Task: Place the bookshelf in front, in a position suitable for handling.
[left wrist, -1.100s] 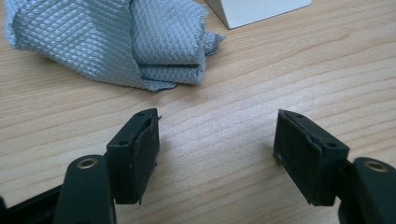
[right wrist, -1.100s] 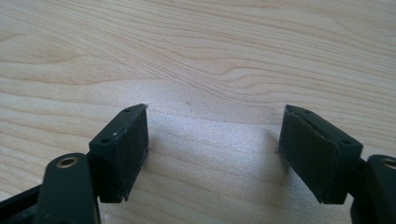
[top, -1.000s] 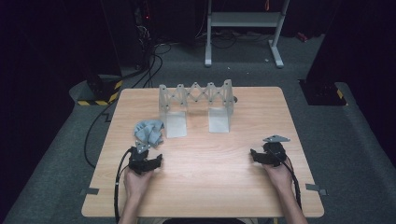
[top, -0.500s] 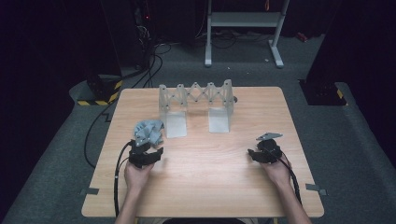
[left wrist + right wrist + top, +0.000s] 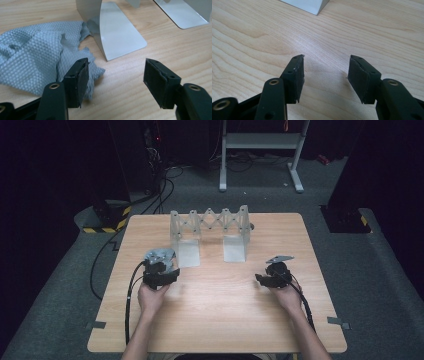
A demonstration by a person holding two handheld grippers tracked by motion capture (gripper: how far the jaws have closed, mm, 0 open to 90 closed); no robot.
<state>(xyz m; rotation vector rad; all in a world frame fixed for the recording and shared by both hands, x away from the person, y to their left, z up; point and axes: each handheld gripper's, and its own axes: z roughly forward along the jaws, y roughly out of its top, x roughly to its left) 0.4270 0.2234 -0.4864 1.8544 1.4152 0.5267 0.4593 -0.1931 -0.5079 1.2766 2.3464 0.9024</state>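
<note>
A crumpled grey cloth [image 5: 32, 57] lies on the wooden table [image 5: 215, 315], its right edge against the foot plate [image 5: 117, 37] of a metal accordion rack [image 5: 210, 220]. My left gripper [image 5: 116, 80] hovers low over the cloth's near edge. Its left pad [image 5: 83, 78] is above the fabric and its right pad is above bare wood. My right gripper [image 5: 325, 77] hangs over bare wood. Both grippers' jaws have just been opening, and nothing is between either pair. In the high view the left gripper [image 5: 161, 270] is by the rack's left foot, the right gripper [image 5: 264, 279] at right.
The rack stands at the back centre on two bent metal plates [image 5: 188, 252] [image 5: 235, 249]. A corner of one plate [image 5: 307, 5] shows ahead of the right gripper. Cables [image 5: 131, 300] trail from both grippers toward the near edge. Dark floor surrounds the table.
Both hands moved forward toward the rack. The left gripper came over the near edge of the cloth; the right one shifted forward and left. Its jaws look narrower than a second ago.
</note>
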